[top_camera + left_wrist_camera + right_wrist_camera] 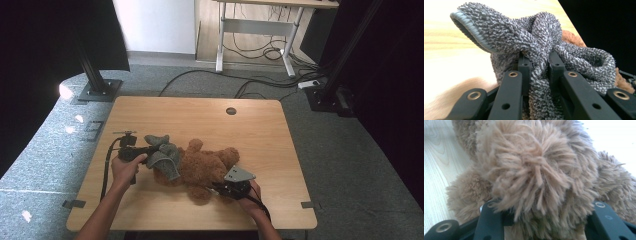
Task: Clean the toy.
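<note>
A brown teddy bear point(202, 167) lies across the middle of the wooden table point(200, 115). A grey terry cloth point(164, 155) is draped over its left end. My left gripper point(150, 149) is shut on a bunched fold of that grey cloth point(536, 50), pinched between both fingers point(524, 67). My right gripper point(222, 189) is at the bear's lower right, pushed into a fluffy limb point(529, 167). Its jaws stand wide apart on either side of the fur, which hides the fingertips.
The table has a round cable hole point(231, 111) near its far edge. Black stand bases point(100, 90) sit on the carpet behind the table's left and right corners, with cables point(260, 82) on the floor and a desk frame point(260, 30) farther back.
</note>
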